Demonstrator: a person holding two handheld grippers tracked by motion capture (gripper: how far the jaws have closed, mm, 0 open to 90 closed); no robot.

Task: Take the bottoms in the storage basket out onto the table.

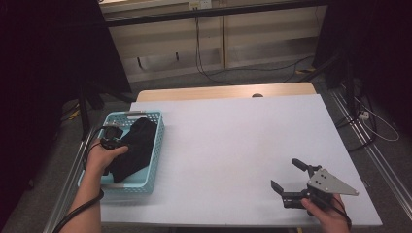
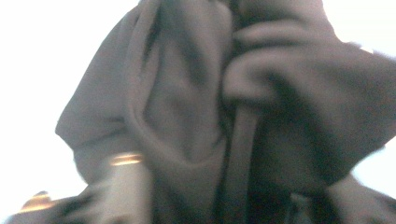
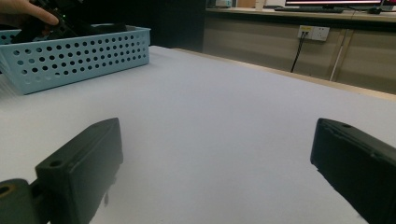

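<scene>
White tabletop (image 1: 243, 145) fills most of the high view, w/ a wood strip along its far edge, grey floor and cream wall panels behind, cables running down the wall. Dark curtains close off both sides, so nothing can be made out there.

Left gripper (image 1: 112, 135) is mostly buried: in the high view the person's left hand (image 1: 103, 156) covers its body and the black cloth (image 1: 133, 148) covers the tips. Left gripper view is blurred and v. close, just dark folds of that cloth (image 2: 210, 116) against a washed-out white background; jaws can't be picked out, so can't tell if they're pinching the fabric or standing off it.

Light blue perforated basket (image 1: 156, 145) sits at the table's near-left corner, its left side hanging close to the table edge. Cloth lies bunched inside, running diagonally from the far right corner toward the near left. In the right gripper view the basket (image 3: 79, 56) shows far off, fingertips (image 3: 35, 11) above its rim.

Right gripper (image 1: 291, 177) is held low at the near-right of the table, well apart from the basket, jaws spread wide w/ nothing between them, only bare tabletop (image 3: 219, 121). Grey three-cornered plate on top. Wall socket and monitor edge in the background of that view.
</scene>
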